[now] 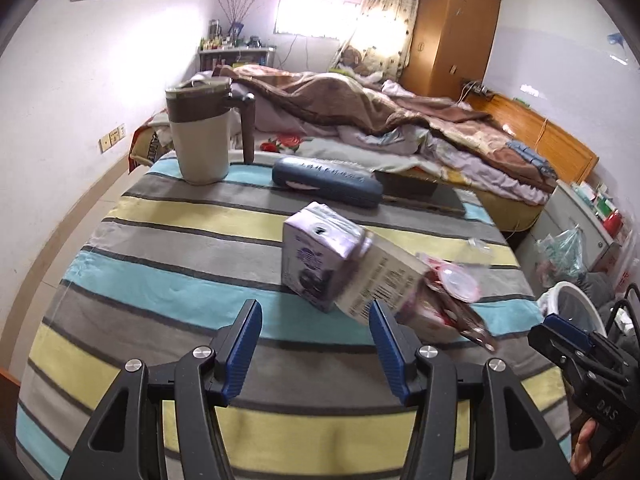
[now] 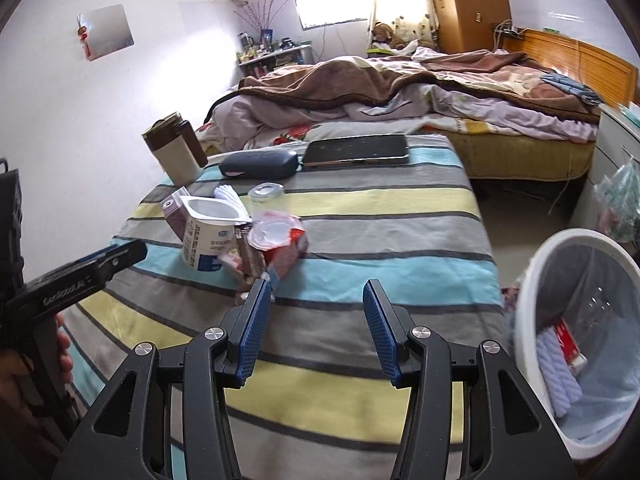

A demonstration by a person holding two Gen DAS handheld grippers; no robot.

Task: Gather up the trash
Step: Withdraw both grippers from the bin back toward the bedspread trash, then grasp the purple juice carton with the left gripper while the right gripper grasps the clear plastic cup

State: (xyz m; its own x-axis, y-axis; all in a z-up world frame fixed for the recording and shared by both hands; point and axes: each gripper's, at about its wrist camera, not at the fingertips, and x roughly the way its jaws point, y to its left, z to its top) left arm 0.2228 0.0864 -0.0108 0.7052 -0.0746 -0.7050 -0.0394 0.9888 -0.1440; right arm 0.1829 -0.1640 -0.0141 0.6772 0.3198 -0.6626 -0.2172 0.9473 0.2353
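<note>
Biggest thing here is the striped cloth [image 2: 360, 208] over the table, bands of grey, yellow and teal, with an unmade bed [image 2: 400, 92] behind it at 12 o'clock.

The white bin [image 2: 536, 280] sits off the table's edge at about 4 o'clock in the right wrist view, already holding a red-and-white packet and some white ridged stuff.

At the back of the table, around 10 o'clock, there's a beige jug [image 1: 202, 136] with a brown lid, then a dark blue case [image 1: 326, 182] with raised lettering too small to read, and a tablet [image 2: 356, 151] beside it.

The trash pile is mid-table: a purple carton [image 1: 310, 258], a white tub [image 2: 208, 232] lying tilted with a barcode and blue print I can't make out, and a red-and-white cup [image 2: 280, 242].

The left gripper [image 1: 314, 312] is partly open with nothing in it, just short of the pile. The right gripper [image 2: 316, 292] is open too and empty, hanging over bare cloth. Its body reads "DAS" from the left camera; the left one's lettering is too blurry to make out.
</note>
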